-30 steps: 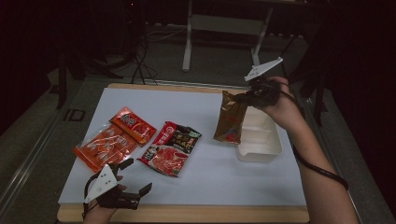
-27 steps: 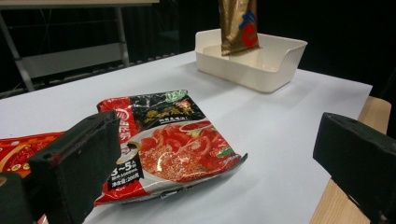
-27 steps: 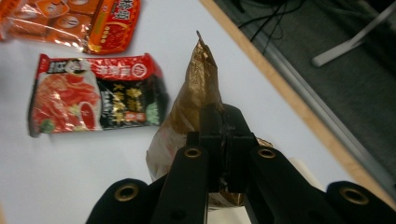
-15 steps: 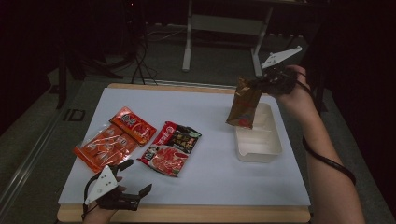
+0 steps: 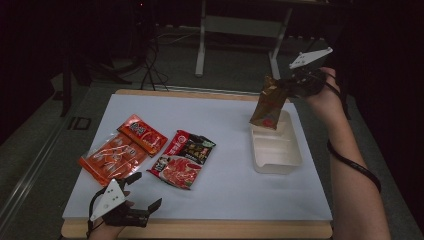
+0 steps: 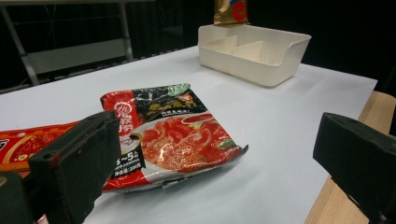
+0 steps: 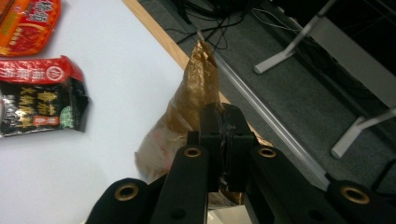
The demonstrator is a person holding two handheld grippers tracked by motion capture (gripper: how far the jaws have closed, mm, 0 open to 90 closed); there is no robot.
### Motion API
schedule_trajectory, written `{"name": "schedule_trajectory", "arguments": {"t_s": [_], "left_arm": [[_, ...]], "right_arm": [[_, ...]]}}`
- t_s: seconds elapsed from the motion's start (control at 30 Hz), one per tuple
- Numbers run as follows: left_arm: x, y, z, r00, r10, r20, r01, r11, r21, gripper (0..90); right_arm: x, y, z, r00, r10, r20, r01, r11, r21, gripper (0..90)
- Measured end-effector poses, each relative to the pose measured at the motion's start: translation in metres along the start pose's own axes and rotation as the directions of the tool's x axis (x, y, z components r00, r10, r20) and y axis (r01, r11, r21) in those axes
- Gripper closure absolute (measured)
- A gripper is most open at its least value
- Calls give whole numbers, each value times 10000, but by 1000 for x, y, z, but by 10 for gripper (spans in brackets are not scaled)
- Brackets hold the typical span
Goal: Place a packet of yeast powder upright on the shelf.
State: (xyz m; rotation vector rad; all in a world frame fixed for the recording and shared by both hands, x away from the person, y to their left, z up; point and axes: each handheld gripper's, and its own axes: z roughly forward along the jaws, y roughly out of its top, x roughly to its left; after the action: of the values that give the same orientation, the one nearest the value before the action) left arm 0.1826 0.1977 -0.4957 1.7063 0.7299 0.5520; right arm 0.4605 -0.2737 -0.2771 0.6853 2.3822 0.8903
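A gold-brown packet (image 5: 269, 102) hangs in the air over the far end of the white divided tray (image 5: 277, 160); its lower edge shows above the tray (image 6: 280, 51) in the left gripper view as a gold packet (image 6: 230, 11). My right gripper (image 5: 287, 86) is shut on the packet's upper edge, and the right gripper view shows the jaws pinched on the brown packet (image 7: 187, 112). My left gripper (image 5: 145, 192) rests open at the table's near left edge, with nothing between its jaws. A red and black packet (image 5: 182, 158) lies just beyond it.
Two orange-red packets (image 5: 114, 157) (image 5: 142, 134) lie on the white mat at the left. The red and black packet (image 6: 173, 133) lies close in front of the left jaws. The wooden table edge (image 5: 200, 230) runs along the front. Stand legs and cables are on the floor beyond the table.
My right gripper has carried the brown packet to the right and slightly up, from beside the tray's left side to over its far end. The left gripper has stayed in place.
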Motion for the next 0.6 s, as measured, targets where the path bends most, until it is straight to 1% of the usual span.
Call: {"name": "schedule_trajectory", "arguments": {"t_s": [0.1, 0.37, 0.47, 0.5, 0.57, 0.6], "left_arm": [[-1, -1, -1, 10000, 7, -36, -7, 10000, 20, 16], [-1, -4, -5, 9999, -111, -127, 112, 9999, 75, 16], [-2, -4, -6, 9998, -112, -164, 113, 9999, 84, 16], [-2, -4, -7, 9998, -113, -171, 114, 9999, 85, 15], [-2, -5, -7, 9997, -138, -204, 140, 9998, 103, 15], [-2, -5, -7, 9997, -143, -219, 146, 9998, 113, 16]], "right_arm": [[-5, 0, 5, 9998, -31, 200, 28, 9998, 172, 887], [-19, -4, 13, 9989, 66, 463, -71, 9999, 110, 887], [-22, -7, 17, 9970, -182, 748, 163, 9995, 254, 886], [-24, -8, 18, 9965, -167, 823, 147, 9996, 245, 886], [-27, -12, 21, 9942, -159, 1066, 142, 9997, 176, 886], [-29, -14, 22, 9936, -159, 1116, 156, 9999, 35, 886]]}}
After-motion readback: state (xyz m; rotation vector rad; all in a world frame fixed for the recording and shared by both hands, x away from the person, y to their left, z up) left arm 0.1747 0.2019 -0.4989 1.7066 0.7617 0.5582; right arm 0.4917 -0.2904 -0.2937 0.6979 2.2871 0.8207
